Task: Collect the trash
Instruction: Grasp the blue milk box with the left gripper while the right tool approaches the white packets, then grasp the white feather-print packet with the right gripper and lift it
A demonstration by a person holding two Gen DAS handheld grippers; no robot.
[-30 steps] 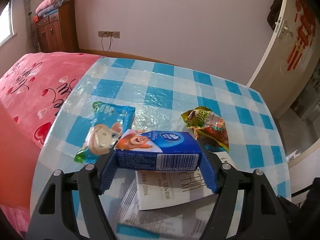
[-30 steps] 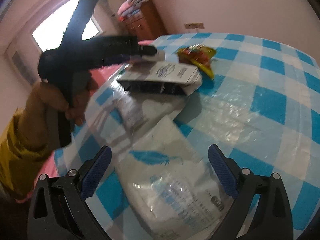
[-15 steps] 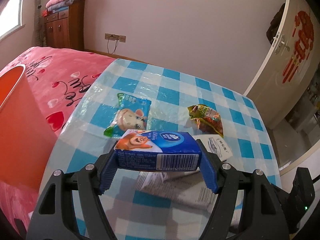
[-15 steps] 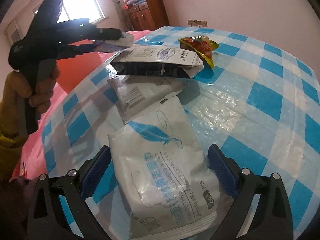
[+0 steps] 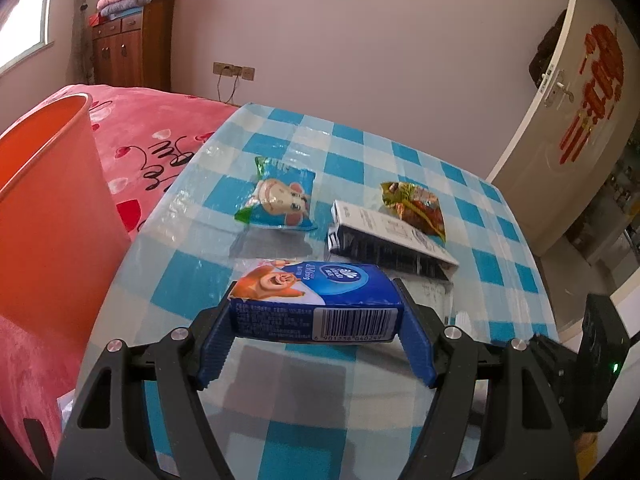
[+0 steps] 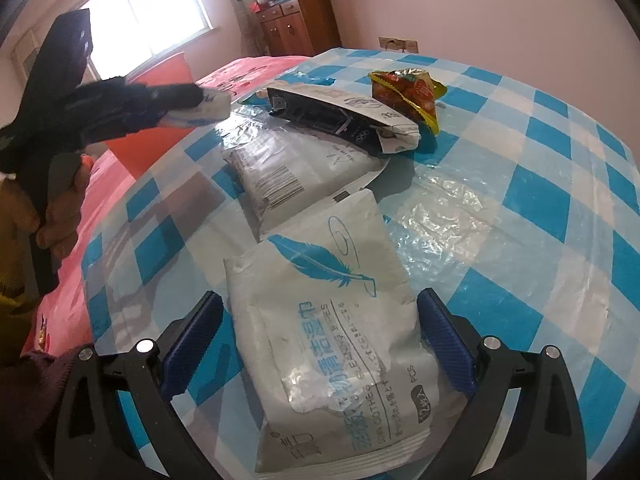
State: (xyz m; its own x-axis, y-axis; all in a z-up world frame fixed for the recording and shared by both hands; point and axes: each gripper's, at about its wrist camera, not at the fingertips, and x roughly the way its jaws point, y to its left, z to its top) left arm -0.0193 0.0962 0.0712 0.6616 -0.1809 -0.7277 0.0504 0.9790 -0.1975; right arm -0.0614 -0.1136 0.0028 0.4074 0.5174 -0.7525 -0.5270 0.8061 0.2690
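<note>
My left gripper (image 5: 315,300) is shut on a blue tissue pack (image 5: 320,280), held above the near left part of the blue-checked table (image 5: 188,280). An orange bin (image 5: 48,208) stands just left of it, beside the table. In the right wrist view the left gripper (image 6: 208,108) and its pack (image 6: 214,104) hang at the left, with a hand around the handle. My right gripper (image 6: 320,300) is open. Its fingers straddle a white wet-wipe pack (image 6: 332,320) lying flat on the table.
On the table lie a cartoon-mouse snack bag (image 5: 280,200), a red-green wrapper (image 5: 416,208), a black-and-white carton (image 5: 384,240) and a flat white packet (image 6: 296,176). A pink bed (image 5: 160,140) lies behind the bin. A door (image 5: 580,100) is at the far right.
The left gripper has pulled back and left with the tissue pack, so the orange bin now fills the left of its view. The right gripper has stayed over the wet-wipe pack.
</note>
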